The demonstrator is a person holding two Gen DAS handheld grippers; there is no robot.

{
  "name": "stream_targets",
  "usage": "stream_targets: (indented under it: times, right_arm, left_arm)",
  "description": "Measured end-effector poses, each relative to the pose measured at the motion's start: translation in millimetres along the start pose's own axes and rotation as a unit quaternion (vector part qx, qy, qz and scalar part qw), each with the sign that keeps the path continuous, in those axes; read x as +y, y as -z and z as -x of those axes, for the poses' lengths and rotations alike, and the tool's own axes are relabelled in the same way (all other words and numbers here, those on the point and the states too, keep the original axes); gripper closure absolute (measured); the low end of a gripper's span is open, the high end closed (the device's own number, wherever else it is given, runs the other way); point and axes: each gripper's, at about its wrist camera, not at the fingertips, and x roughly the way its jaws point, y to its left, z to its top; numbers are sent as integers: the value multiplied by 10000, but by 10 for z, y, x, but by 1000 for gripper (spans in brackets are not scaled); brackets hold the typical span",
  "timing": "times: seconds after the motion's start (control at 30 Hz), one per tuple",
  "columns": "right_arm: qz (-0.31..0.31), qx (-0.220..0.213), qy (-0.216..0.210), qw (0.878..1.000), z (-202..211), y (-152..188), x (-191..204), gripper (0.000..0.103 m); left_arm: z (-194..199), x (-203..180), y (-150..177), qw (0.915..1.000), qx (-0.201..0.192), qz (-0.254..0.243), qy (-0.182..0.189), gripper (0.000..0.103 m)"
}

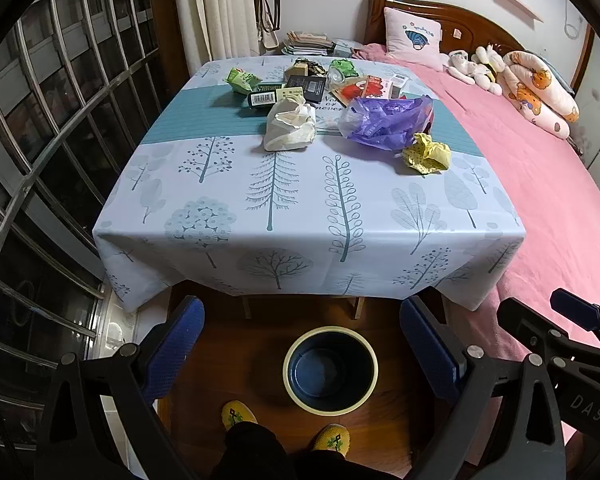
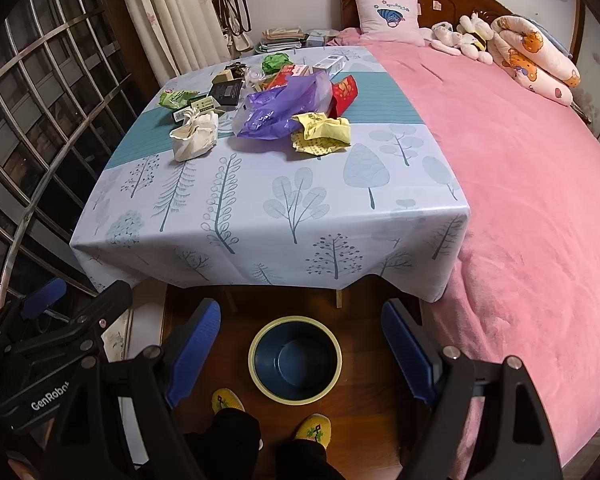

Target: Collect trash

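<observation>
Trash lies at the far half of the table point(image 1: 300, 208): a crumpled white bag point(image 1: 289, 126), a purple plastic bag point(image 1: 388, 122), a yellow crumpled wrapper point(image 1: 428, 154), a green packet point(image 1: 242, 80) and boxes behind. They also show in the right wrist view: the white bag point(image 2: 194, 136), purple bag point(image 2: 280, 110), yellow wrapper point(image 2: 322, 134). A dark blue bin with a pale rim point(image 1: 330, 370) point(image 2: 295, 360) stands empty on the floor below the table's near edge. My left gripper point(image 1: 300, 344) and right gripper point(image 2: 300, 344) are open and empty, held above the bin, well short of the trash.
A bed with a pink blanket point(image 1: 540, 184) runs along the table's right side, with a pillow and soft toys at its head. A barred window point(image 1: 40, 140) is on the left. The person's feet in yellow slippers point(image 1: 238, 414) stand beside the bin.
</observation>
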Motion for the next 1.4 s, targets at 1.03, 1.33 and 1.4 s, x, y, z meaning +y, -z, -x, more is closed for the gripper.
stream_targets:
  times: [1.03, 1.33, 1.4]
  right_arm:
    - [-67, -477, -202, 9986, 106, -433, -85, 20]
    - [-277, -566, -246, 9977, -104, -753, -74, 22]
    - [-404, -548, -256, 9973, -184, -861, -68, 24]
  left_arm:
    - [159, 101, -464, 9981, -547, 165, -223, 6]
    - [-225, 305, -893, 9984, -377, 346, -220, 6]
    - [-363, 325, -1053, 9991, -299, 262, -179, 6]
